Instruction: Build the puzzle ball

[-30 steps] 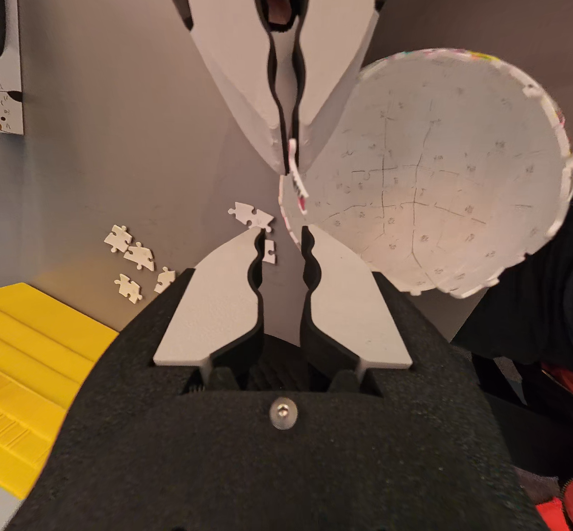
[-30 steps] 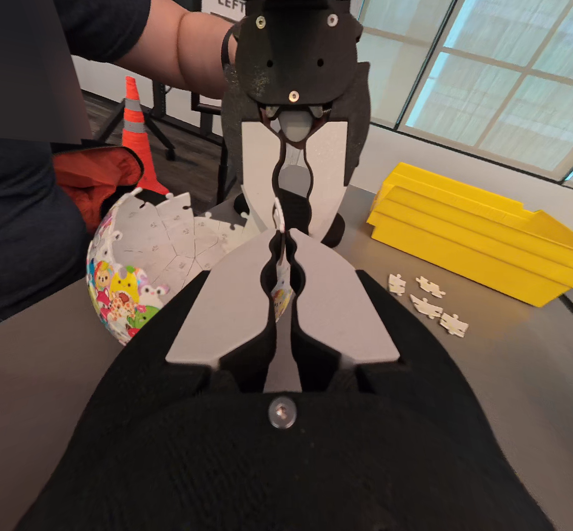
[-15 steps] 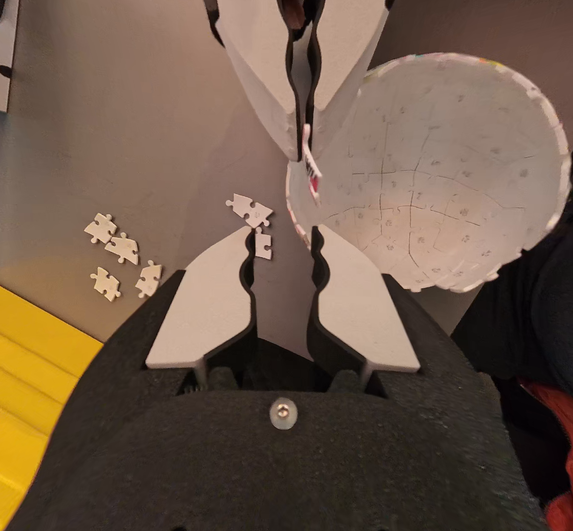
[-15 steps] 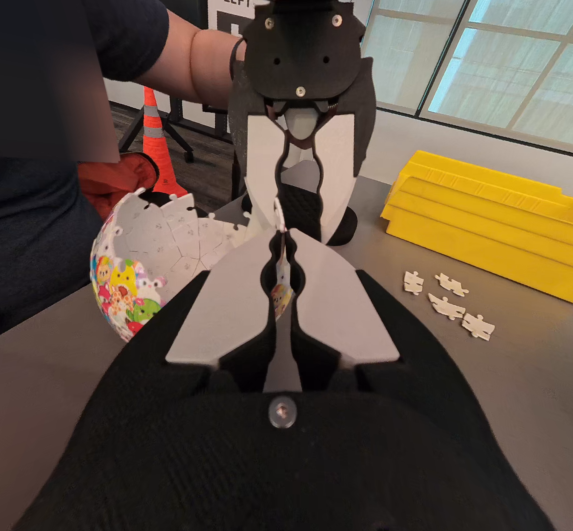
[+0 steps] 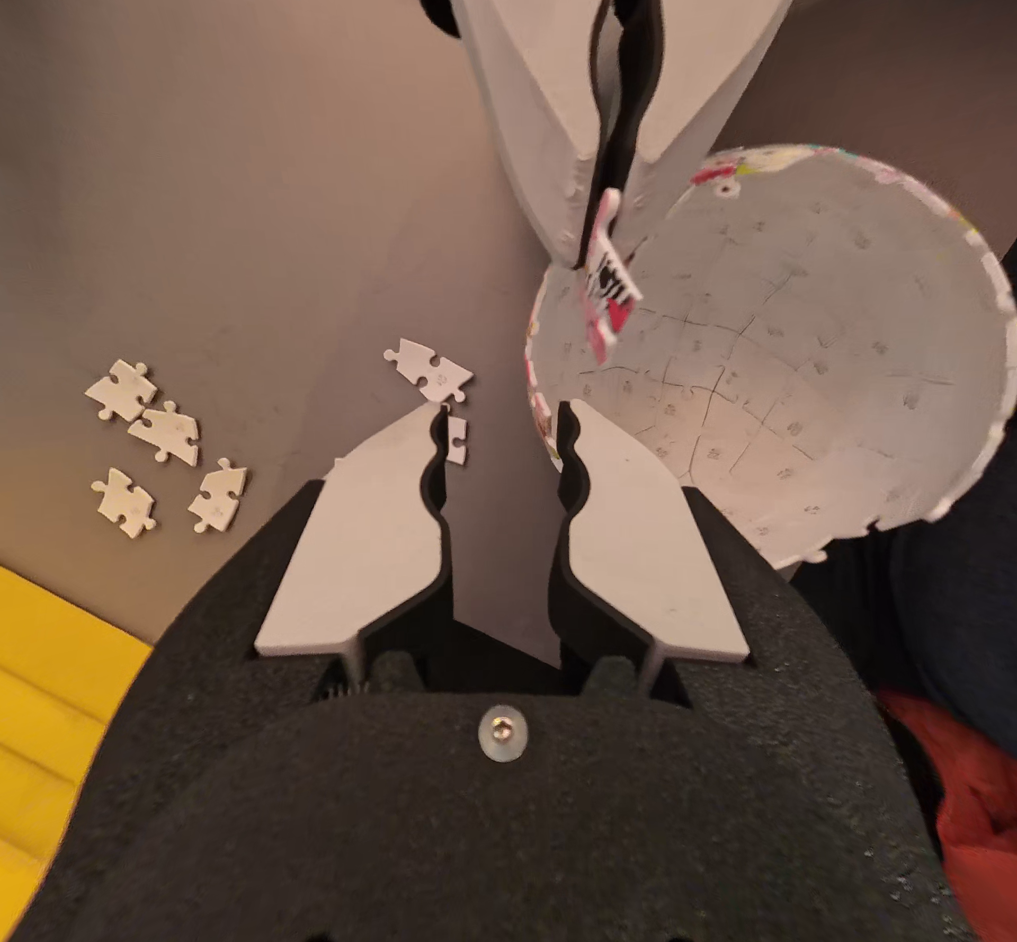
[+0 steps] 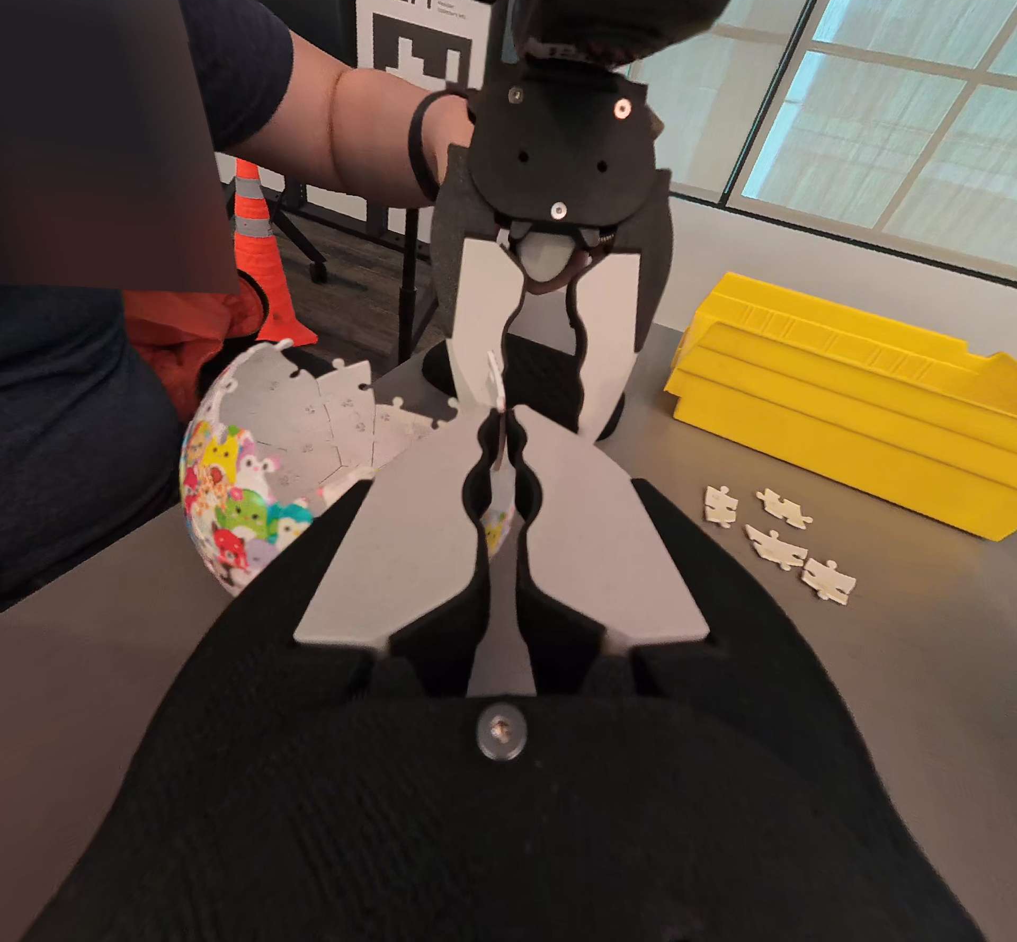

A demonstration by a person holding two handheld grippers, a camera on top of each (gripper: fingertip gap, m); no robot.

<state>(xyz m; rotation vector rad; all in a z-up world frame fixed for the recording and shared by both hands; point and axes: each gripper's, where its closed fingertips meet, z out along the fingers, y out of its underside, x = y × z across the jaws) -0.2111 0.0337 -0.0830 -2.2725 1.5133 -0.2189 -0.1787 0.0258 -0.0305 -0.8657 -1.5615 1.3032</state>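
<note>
So the left tool [image 5: 501,409] has backed off from the right one since a second ago, and its fingers have spread wider. The small printed jigsaw piece [image 5: 605,282] now sits a bit further over the rim of the half-built white cardboard puzzle ball shell [image 5: 798,365] than it did. My guess is the handoff or re-grip is over and the next step is fitting the piece.

Tool status:
- Right tool [image 6: 498,420] is clamped hard on that piece. In the left wrist view the piece sticks out of the tips at a tilt, printed side showing.
- Left tool is released, with a clear gap between the fingers and nothing in it. It hovers over the grey worktop [image 5: 220,200], close by the shell's near rim.

Relative to the shell:
- The piece hangs just above the rim on the side facing the tools. I can't tell if it touches.
- The shell lies on the worktop with its open side tilted up, colourful cartoon print outside and plain white inside, and a good part of the sphere is missing.
- A joined pair of white pieces [image 5: 432,376] lies just beside it.
- Four more loose white pieces [image 5: 159,447] lie further out.
- A yellow plastic bin [image 6: 853,409] sits beyond those.
</note>
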